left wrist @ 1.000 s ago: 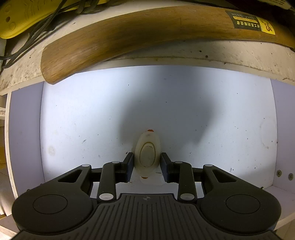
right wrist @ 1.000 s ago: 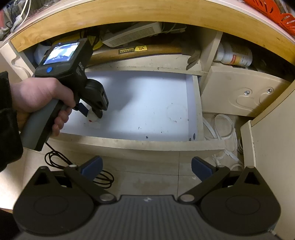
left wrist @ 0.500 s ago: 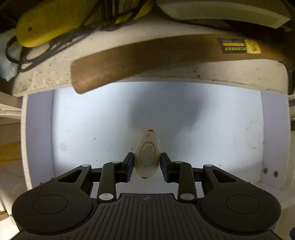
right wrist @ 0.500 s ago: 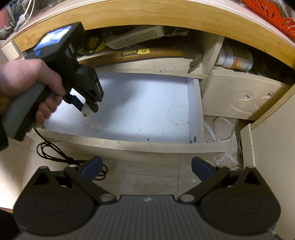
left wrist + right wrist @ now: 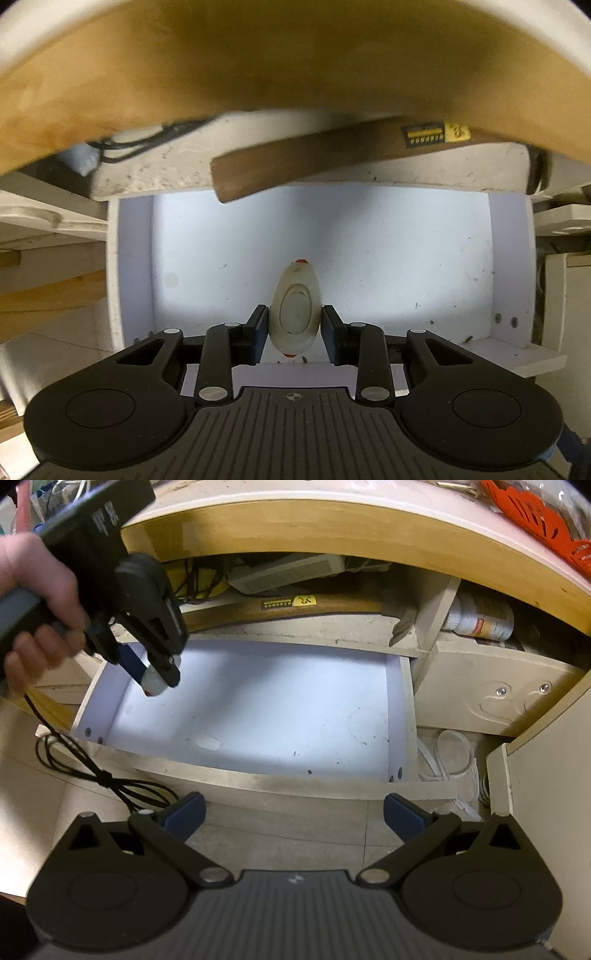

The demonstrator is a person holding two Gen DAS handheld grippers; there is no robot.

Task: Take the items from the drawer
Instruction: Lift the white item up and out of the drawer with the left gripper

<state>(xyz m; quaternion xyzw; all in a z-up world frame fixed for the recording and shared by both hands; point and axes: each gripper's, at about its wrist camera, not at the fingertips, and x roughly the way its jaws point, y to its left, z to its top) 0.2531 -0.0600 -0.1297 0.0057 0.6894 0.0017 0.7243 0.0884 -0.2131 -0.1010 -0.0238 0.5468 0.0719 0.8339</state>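
Orange basket (image 5: 543, 528) cut off, top-right.

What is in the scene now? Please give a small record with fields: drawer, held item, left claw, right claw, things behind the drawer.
drawer: open, white floor bare except specks and a small pale patch
held item: small white oval object with red ends, clear of the drawer floor
left claw: shut on the oval object, pointing down
right claw: open, empty, in front of the drawer
behind drawer: wooden handle with yellow label, white bottle

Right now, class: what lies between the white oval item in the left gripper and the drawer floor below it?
Nothing: the left wrist view shows the white oval item over bare drawer floor.
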